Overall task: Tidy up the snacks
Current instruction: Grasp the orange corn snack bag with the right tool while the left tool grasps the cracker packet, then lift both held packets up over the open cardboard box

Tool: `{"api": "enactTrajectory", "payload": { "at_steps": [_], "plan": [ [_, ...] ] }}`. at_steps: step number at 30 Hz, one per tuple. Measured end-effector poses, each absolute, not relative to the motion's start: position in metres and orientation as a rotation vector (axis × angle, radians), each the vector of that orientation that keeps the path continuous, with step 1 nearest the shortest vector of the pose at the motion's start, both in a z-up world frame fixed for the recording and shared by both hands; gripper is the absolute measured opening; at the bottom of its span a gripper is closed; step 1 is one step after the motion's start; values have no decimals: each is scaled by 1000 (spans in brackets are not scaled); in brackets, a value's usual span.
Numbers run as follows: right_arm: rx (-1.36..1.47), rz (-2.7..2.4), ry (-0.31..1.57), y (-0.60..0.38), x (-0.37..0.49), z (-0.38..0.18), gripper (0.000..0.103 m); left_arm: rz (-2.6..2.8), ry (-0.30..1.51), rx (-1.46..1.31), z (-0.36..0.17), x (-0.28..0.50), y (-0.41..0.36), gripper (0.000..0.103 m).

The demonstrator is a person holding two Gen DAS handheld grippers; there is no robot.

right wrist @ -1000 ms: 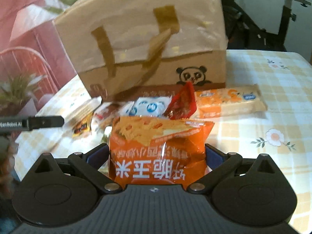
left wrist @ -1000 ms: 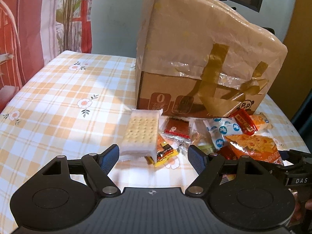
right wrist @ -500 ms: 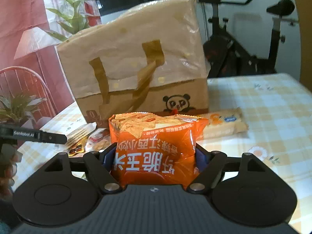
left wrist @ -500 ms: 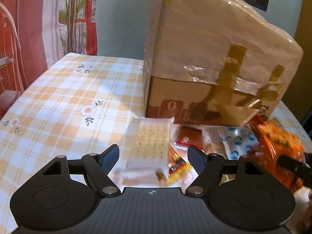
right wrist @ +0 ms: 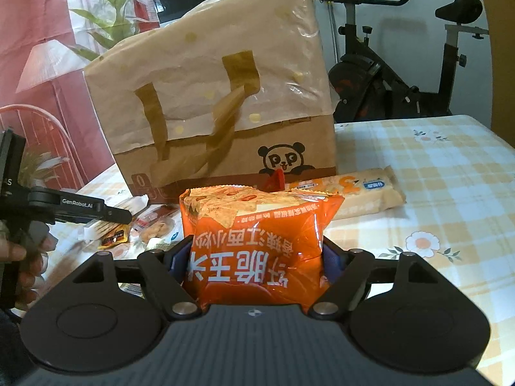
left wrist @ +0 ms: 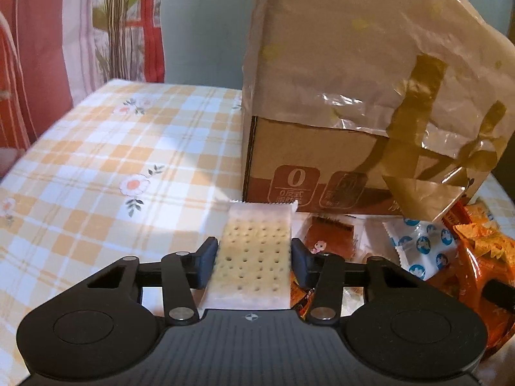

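Observation:
My left gripper [left wrist: 254, 262] is shut on a clear-wrapped cracker pack [left wrist: 254, 257], its pads against both sides. My right gripper [right wrist: 254, 257] is shut on an orange corn-chip bag [right wrist: 254, 244] and holds it above the table. A tall tan carrier bag [right wrist: 219, 103] with olive handles and a panda print stands just behind; it also shows in the left wrist view [left wrist: 370, 96]. Small snacks lie at its foot: a red-brown packet [left wrist: 331, 234], a blue-and-white packet [left wrist: 421, 251], and a long biscuit pack [right wrist: 357, 189].
The table has a yellow checked floral cloth [left wrist: 112, 167]. The left gripper's arm [right wrist: 77, 209] and the hand holding it show at the left of the right wrist view. An exercise bike [right wrist: 402, 64] stands behind the table. A red curtain [left wrist: 32, 48] hangs at the left.
My left gripper closed on the cracker pack. My right gripper closed on the orange bag and raised it off the table.

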State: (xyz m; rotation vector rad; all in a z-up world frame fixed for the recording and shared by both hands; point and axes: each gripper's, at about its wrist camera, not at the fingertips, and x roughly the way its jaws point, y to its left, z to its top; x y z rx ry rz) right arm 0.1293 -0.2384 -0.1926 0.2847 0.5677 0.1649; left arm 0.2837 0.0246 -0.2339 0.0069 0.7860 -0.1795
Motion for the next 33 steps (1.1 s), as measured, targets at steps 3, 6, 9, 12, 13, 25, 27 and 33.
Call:
{"api": "enactTrajectory", "payload": {
  "at_steps": [3,6,9,12,13,25,27,33],
  "plan": [
    [293,181,580,-239,131,-194,79,-195,766,-7,-228,273,26,49],
    [287,189,576,-238,131,-193,79,-182,737,-27,-220,260,27,49],
    [282,191,575,-236,131,-193,79,-169,705,-42,-212,247,27,49],
    [286,193,574,-237,131,-193,79,-162,678,-75,-205,226,24,49],
    [288,193,573,-237,130,-193,79,-161,668,-79,-205,221,23,49],
    [293,187,554,-235,127,-191,79,-191,598,-44,-201,193,19,49],
    [287,183,542,-235,123,-188,79,-196,579,-47,-195,191,20,49],
    [294,159,475,-241,111,-163,78,-215,519,-45,-167,193,17,49]
  ]
}}
